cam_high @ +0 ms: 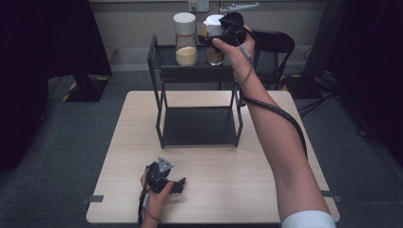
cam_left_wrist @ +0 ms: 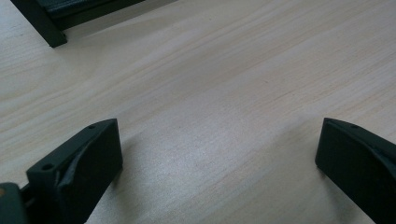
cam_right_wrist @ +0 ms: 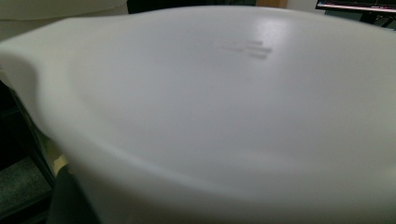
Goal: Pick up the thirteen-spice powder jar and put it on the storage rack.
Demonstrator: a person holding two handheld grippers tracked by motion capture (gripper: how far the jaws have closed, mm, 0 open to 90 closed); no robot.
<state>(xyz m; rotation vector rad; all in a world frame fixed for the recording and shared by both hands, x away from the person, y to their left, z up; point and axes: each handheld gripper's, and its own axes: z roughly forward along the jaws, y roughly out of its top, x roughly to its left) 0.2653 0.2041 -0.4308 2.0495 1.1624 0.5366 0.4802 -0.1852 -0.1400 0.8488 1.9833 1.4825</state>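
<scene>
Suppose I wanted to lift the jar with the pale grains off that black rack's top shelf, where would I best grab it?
Probably around the white lid of the left jar, coming from the table side. It stands upright at the top shelf's front, with its front face open. The right gripper sits at the neighbouring jar's lid, so coming in from the left avoids it.

I see a smooth white plastic jar lid (cam_right_wrist: 224,121) close up, blurred, with faint raised marks on top.

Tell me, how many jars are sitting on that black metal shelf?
2. A clear glass jar with a white lid, holding pale grains, stands left on the black metal shelf's top tier; a second white-lidded jar with brownish contents stands right, at the right gripper.
</scene>
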